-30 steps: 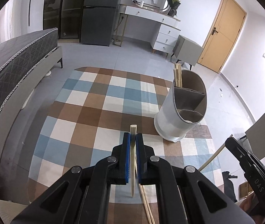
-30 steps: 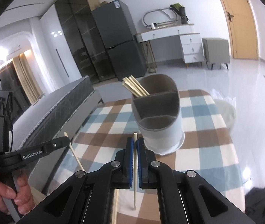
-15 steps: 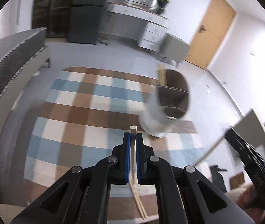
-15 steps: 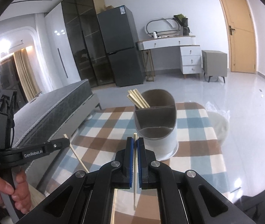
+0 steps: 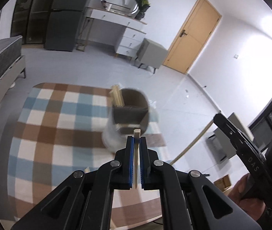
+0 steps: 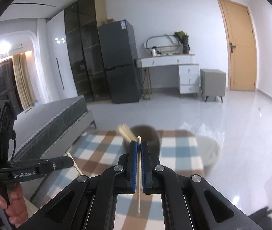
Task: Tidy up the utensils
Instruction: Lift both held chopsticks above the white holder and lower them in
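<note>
Up close, the left gripper (image 5: 136,139) is clamped on one chopstick (image 5: 136,153), whose squared end sticks out just past the blue pads (image 5: 129,159) while its tapered tip hangs below them. The right gripper (image 6: 139,143) pinches a second chopstick (image 6: 139,176) the same way — end just above the pads (image 6: 134,163), tip pointing down. Ahead of both stands the holder (image 5: 130,113), blurred in both views, near the far right corner of the checked cloth (image 5: 59,126); more chopsticks (image 5: 117,97) lean in its far compartment. The left view shows the right gripper out beyond the cloth's right edge, its chopstick slanting down — and the right view shows the left gripper over the cloth's left edge.
</note>
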A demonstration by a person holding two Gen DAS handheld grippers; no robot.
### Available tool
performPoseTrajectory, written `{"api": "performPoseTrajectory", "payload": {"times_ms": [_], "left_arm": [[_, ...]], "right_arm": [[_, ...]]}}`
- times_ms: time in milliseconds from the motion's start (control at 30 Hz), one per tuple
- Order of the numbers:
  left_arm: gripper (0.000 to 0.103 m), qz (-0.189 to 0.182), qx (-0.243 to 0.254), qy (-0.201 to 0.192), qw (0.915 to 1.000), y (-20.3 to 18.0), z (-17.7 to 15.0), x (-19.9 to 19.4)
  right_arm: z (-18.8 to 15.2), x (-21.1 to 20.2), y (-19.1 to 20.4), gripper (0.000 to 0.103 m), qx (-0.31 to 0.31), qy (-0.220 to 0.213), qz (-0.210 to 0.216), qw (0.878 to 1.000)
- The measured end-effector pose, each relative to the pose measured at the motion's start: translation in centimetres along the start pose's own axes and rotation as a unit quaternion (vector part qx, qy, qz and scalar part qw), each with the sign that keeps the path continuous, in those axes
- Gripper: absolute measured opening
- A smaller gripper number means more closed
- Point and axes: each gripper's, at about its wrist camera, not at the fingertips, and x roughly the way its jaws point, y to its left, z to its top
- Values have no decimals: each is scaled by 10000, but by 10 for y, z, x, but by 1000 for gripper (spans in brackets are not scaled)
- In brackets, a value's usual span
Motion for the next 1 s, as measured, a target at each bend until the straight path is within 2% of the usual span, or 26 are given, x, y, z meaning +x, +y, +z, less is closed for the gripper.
{"api": "performPoseTrajectory", "payload": {"times_ms": [200, 467, 667, 1000], "left_arm": [[1, -290, -161, -266, 9991, -12, 41, -3], [1, -376, -382, -653, 9964, 1, 96, 8], [1, -345, -450, -701, 9959, 19, 121, 30], [1, -343, -766, -591, 9947, 51, 129, 70]], "right_arm": [[48, 4, 6, 3, -655, -211, 30, 9976], [89, 37, 26, 3, -1373, -268, 198, 9900], [106, 78, 34, 3, -1603, -191, 379, 9862], [104, 141, 39, 3, -1902, 64, 577, 9800]]}}
